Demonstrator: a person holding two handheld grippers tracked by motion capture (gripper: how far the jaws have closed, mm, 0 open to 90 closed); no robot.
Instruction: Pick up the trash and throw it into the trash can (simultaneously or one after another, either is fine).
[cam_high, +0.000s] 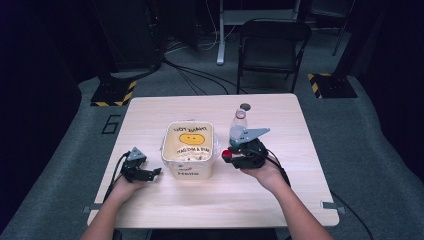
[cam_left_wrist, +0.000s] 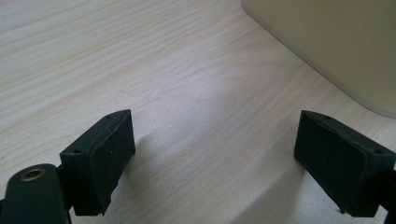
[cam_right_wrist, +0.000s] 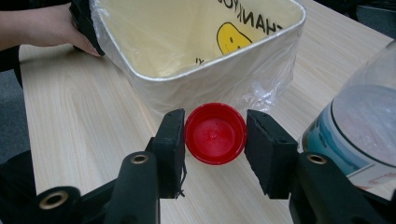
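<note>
One red bottle cap (cam_right_wrist: 215, 133): it sat clamped between the two black pads of my right gripper (cam_high: 235, 155), gripped by its rim on either side, its open underside turned toward the gripper's camera. In the high view it showed as a small red spot (cam_high: 227, 154) at the gripper's tip, above the wooden table (cam_high: 210, 200) and just beside the right wall of the bin.

One clear plastic bottle (cam_high: 240, 120): upright on the table, close behind my right gripper, its neck bare. In the right gripper view its labelled side (cam_right_wrist: 355, 135) stood right next to my right-hand pad.

One cream bin (cam_high: 188, 150): lined with a clear plastic bag bearing one yellow smiley face and printed lettering, standing at the table's middle between my two grippers. Whether anything lay inside I could not tell.

One small dark round object (cam_high: 245, 106): on the table behind the bottle, too small to identify.

Two grippers, one per hand. My right hand (cam_high: 265, 172) held its gripper pointing left toward the bin, forearm angled in from the lower right. My left gripper (cam_high: 140, 170) rested low on the table left of the bin, pointing at it, pads spread wide with bare tabletop between them, gripping nothing; the bin's corner (cam_left_wrist: 336, 46) lay just ahead.

One folding chair (cam_high: 272, 47): beyond the far table edge.
</note>
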